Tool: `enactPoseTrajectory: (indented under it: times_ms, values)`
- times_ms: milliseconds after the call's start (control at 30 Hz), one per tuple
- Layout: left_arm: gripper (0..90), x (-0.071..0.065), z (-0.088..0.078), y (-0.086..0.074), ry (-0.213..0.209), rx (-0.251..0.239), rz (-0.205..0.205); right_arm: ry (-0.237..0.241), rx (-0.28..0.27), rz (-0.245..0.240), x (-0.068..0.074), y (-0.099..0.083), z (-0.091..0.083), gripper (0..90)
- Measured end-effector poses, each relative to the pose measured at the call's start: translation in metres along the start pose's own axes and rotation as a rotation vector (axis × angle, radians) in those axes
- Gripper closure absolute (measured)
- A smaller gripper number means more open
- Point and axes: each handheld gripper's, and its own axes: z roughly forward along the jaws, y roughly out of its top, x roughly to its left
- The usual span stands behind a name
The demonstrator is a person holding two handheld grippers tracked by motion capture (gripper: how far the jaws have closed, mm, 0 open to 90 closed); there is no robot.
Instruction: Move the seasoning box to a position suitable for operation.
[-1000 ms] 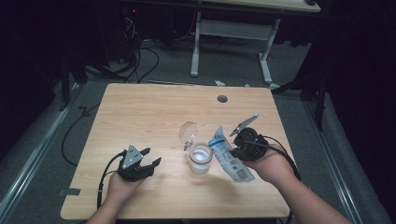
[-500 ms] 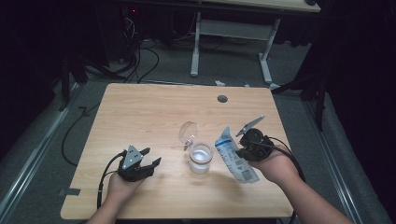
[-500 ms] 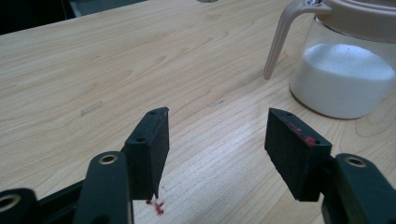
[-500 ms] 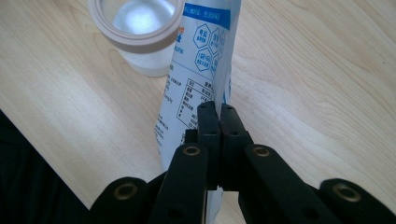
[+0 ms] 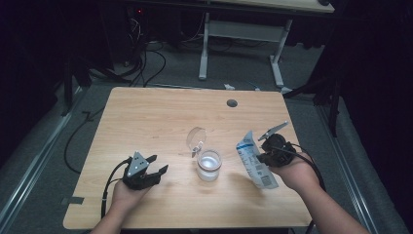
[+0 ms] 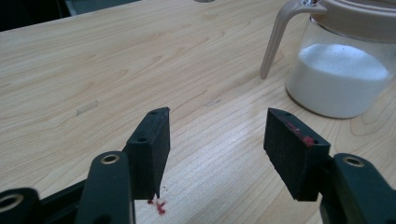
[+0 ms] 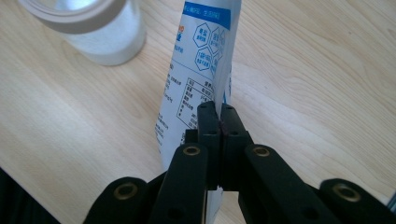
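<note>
Packet (image 5: 255,160) of white and blue printed film stands pinched in the right gripper (image 5: 271,152), its jaws pressed flat together on the packet's edge, as the right gripper view makes plain (image 7: 218,122). In the high view the packet hangs tilted over the right half of the wooden table (image 5: 160,112), its upper end leaning toward the jar (image 5: 209,165) and its lower end near the person's right hand (image 5: 292,171). The jar, clear-walled and holding white powder, sits just left of the packet at the table's middle, apart from it; its hinged lid (image 5: 196,139) stands tipped open behind it. Across the table the left gripper (image 5: 146,173) rests low by the near edge, jaws held well apart with nothing between them; the left gripper view shows bare wood between the two black pads (image 6: 148,149) and the jar (image 6: 343,74) off to one side, cut by the frame's edge. Print on the packet is too small to read. The packet's lower end is hidden behind the right gripper's jaws in its own view. Small red specks (image 6: 158,205) mark the wood beneath the left gripper.
</note>
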Motion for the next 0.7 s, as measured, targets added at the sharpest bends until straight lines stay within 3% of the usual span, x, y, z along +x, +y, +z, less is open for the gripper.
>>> enactPoseTrajectory:
  times_ms: [433,700]
  values:
    - [41.7,0.000,0.001,-0.001,0.000,0.006,0.001,-0.061,-0.019,0.077,-0.029,-0.016,0.002,90.0]
    - [40.7,0.001,0.001,-0.001,0.003,0.014,0.009,-0.080,-0.092,0.115,-0.035,-0.020,0.003,90.0]
